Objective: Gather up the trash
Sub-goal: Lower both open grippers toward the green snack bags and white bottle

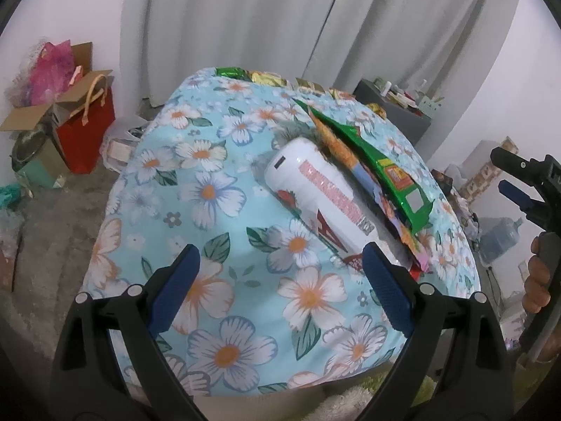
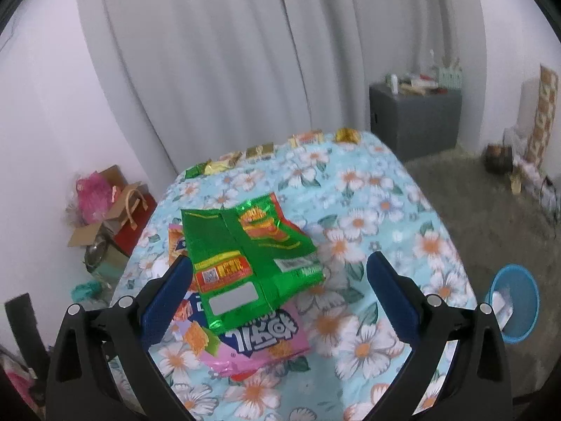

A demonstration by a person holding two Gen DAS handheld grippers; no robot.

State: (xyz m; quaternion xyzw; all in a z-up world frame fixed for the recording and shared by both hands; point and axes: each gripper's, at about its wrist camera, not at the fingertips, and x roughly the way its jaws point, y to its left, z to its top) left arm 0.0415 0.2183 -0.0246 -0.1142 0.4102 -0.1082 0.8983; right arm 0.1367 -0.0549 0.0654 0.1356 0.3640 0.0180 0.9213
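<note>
the green wrapper lies atop a pink wrapper on the flowered cloth; it looks light, crinkly and slippery, best pinched at an edge. right gripper and left gripper hang released, holding nothing.

A table draped in a blue floral cloth carries a white bottle lying on its side mid-table, touching a heap of snack wrappers: a green bag over a pink one. Small gold and green packets (contents unclear) line the far edge.
</note>
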